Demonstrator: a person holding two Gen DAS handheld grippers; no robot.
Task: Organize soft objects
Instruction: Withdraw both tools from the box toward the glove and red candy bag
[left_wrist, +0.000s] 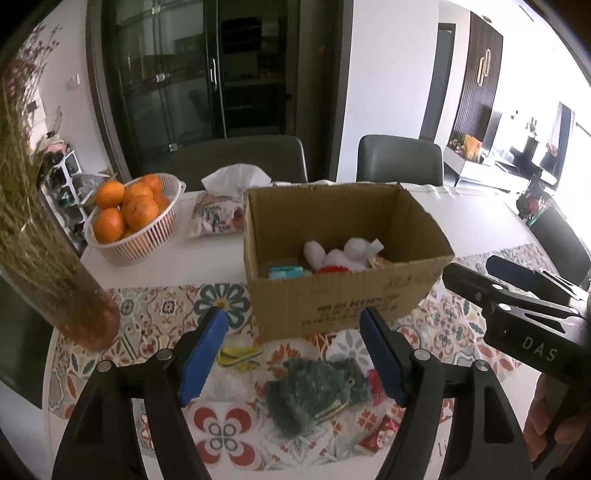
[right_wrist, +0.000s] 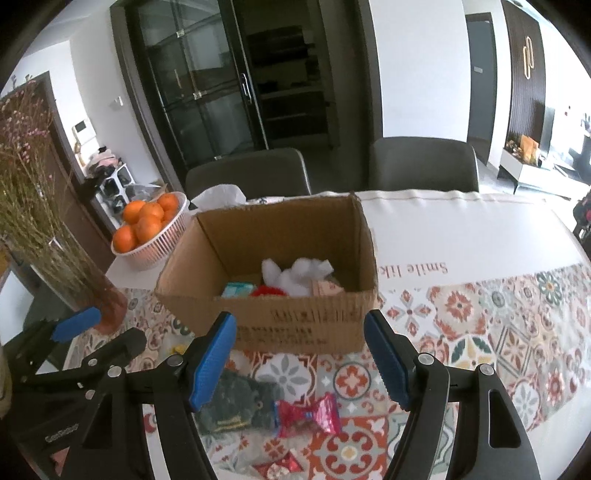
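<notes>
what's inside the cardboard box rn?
In the cardboard box: a white plush toy with a red part, a teal packet, something pinkish at right. The front wall hides whatever lies beneath.

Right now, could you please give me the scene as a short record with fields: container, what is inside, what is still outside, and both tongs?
container: cardboard box, open top, on patterned tablecloth
inside: white plush toy, teal packet, something red
outside: green fuzzy knit item, pink wrapper, yellow knit piece, all in front of the box
left tongs: open, empty, above green item
right tongs: open, empty
</notes>
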